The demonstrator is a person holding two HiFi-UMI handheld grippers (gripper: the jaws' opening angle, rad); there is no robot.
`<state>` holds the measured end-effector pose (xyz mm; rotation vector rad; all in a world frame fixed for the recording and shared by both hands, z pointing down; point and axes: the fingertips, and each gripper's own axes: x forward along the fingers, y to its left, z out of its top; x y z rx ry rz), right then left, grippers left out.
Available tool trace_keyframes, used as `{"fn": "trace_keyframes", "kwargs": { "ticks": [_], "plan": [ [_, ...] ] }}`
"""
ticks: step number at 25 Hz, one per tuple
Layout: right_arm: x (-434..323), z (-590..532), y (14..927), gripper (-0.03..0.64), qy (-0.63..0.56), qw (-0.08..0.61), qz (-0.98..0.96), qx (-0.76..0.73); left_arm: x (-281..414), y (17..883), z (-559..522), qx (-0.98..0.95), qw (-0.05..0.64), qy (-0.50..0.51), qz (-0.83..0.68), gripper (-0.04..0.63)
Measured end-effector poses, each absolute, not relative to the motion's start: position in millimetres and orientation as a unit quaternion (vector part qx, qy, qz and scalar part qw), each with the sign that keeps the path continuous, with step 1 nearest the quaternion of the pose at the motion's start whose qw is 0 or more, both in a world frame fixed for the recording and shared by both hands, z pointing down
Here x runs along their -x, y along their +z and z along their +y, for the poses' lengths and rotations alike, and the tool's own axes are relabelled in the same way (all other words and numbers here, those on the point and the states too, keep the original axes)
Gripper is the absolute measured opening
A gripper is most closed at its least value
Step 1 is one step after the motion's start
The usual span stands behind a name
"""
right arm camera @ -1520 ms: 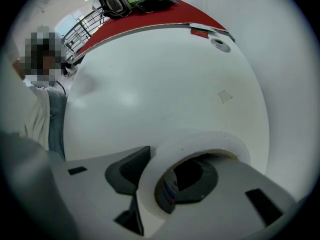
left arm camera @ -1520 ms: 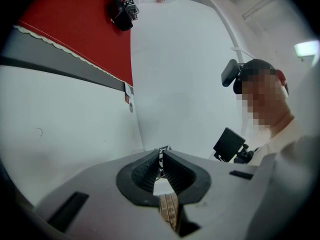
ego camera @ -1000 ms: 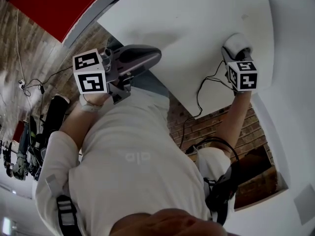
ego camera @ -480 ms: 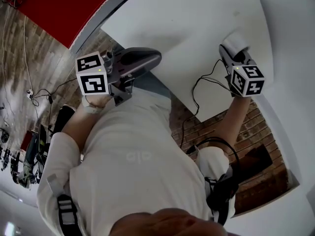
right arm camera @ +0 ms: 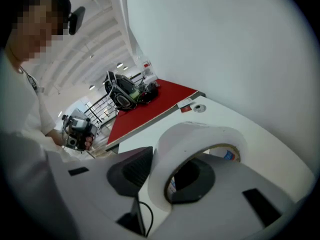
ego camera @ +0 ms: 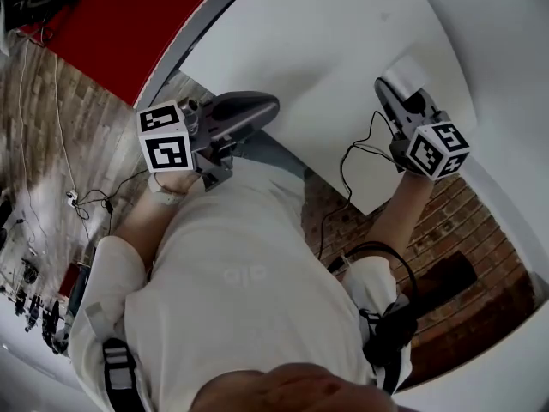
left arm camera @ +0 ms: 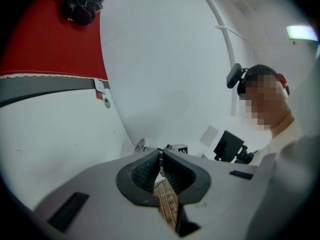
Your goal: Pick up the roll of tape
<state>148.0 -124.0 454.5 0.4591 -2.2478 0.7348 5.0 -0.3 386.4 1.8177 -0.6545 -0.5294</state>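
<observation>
White tape roll point(right arm camera: 192, 136) point(ego camera: 410, 73), tan inner rim

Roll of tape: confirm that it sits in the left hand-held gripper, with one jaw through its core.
The side is wrong. The roll of tape sits in the right hand-held gripper, with one jaw through its core, as the right gripper view shows. The left hand-held gripper is shut on nothing.
</observation>
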Motion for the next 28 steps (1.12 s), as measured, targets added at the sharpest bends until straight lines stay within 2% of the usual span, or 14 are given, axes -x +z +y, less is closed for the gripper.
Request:
{"fn": "trace_keyframes", "kwargs": {
  "ticks": [10, 28],
  "plan": [
    [-154.9, -111.1, 375.6, 0.123, 0.3, 0.217, -0.899, -0.234, -24.8, 357.8, -0.8, -0.798, 0.523, -0.191, -0.231, 0.009],
    [-212.8, -61.6, 225.9, 0.122, 0.272, -0.04, -0.903, -0.329, -39.2, 281.8, -6.6, -0.858, 0.454, -0.177, -0.164, 0.009]
  ]
}}
